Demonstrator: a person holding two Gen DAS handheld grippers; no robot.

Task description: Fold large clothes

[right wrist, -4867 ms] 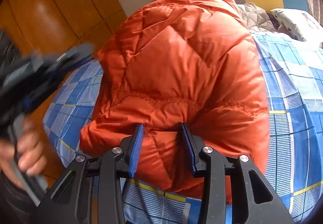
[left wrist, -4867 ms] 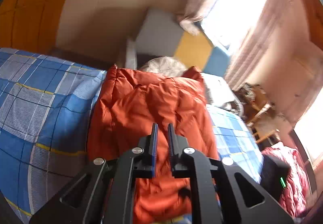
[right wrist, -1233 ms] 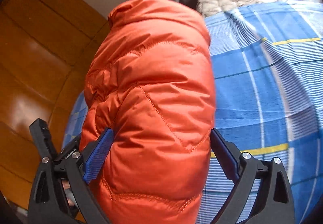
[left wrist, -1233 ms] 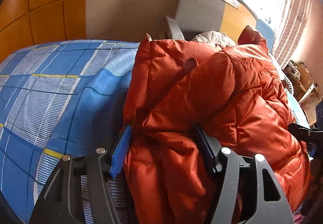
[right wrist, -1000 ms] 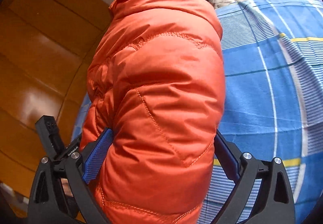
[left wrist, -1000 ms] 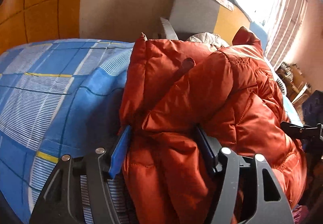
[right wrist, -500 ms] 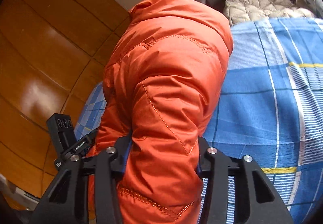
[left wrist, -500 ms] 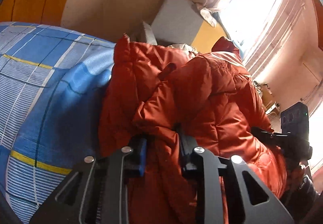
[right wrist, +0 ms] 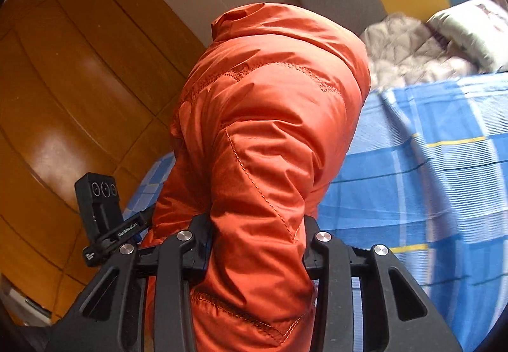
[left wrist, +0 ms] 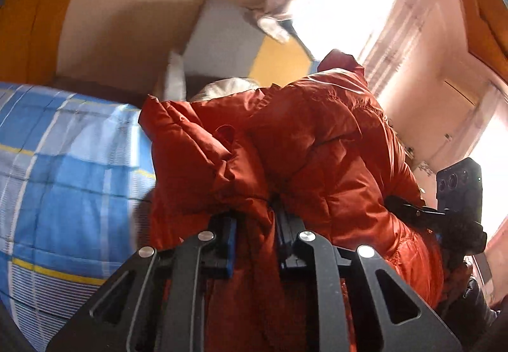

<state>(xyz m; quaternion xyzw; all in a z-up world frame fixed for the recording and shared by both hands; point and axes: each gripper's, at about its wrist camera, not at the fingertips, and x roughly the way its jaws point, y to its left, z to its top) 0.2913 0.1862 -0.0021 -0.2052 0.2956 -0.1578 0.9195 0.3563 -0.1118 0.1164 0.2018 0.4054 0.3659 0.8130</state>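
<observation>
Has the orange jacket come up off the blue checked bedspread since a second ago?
Yes. The orange jacket, clamped in both the left gripper and right gripper as they closed, has risen against the bedspread.

— Was there any writing to be read in the two views?

— Only one bit. In the right wrist view, the left gripper (right wrist: 104,225) showed at the lower left, and small white lettering along its black arm read "GenRobot.AI".

— Anything else on that gripper?

— A small white mark sat on its black end piece, too small to make out. Its upright black block carried three round rings, but no letters or digits I could tell.

— And the left wrist view?

— Nothing legible. The right gripper (left wrist: 444,215) appeared there at the right edge, yet no print on it could be read.
</observation>
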